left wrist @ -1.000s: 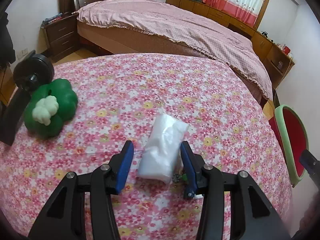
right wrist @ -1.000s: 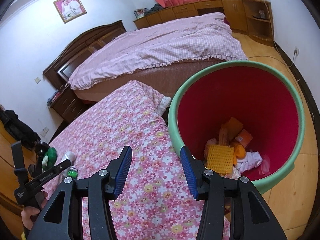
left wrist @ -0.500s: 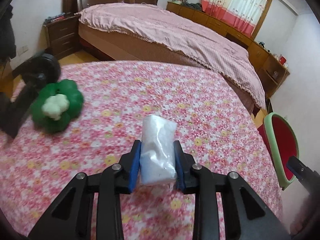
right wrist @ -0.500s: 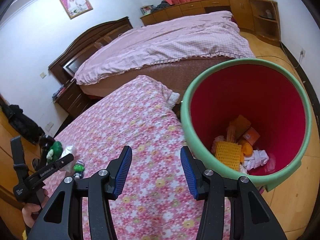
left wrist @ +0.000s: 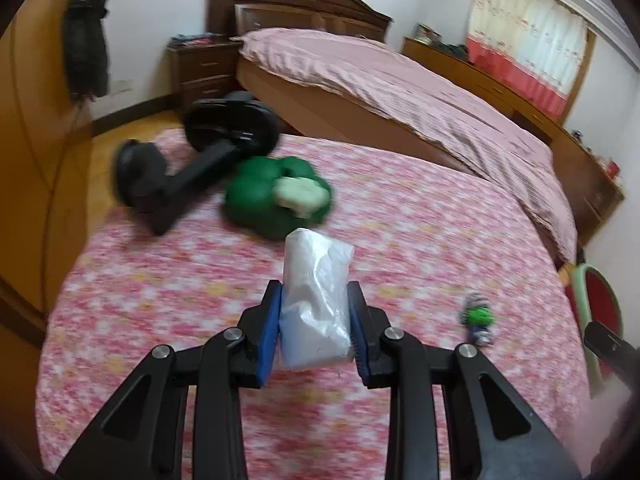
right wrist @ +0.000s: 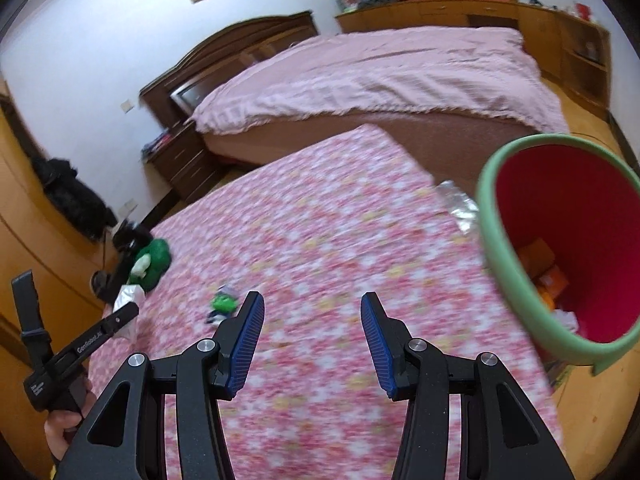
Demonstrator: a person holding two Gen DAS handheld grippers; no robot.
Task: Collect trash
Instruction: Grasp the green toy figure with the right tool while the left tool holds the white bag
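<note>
My left gripper (left wrist: 314,328) is shut on a crumpled clear plastic bag (left wrist: 316,292) and holds it above the floral tablecloth (left wrist: 400,220). The bag also shows at the left of the right wrist view (right wrist: 129,298). A small green wrapper (left wrist: 479,318) lies on the cloth to the right of the bag; it also shows in the right wrist view (right wrist: 222,303). My right gripper (right wrist: 312,334) is open and empty above the cloth. The red bin with a green rim (right wrist: 502,240) stands at the table's right edge, with trash inside.
A green plush toy (left wrist: 276,196) and a black stand (left wrist: 192,172) lie at the table's far left. A pink bed (left wrist: 400,92) stands behind the table. A wooden cabinet (left wrist: 32,120) is at the left. The bin's rim (left wrist: 580,300) shows at right.
My left gripper closed on the plastic bag and lifted it, swinging left. My right gripper moved left, away from the bin, still open.
</note>
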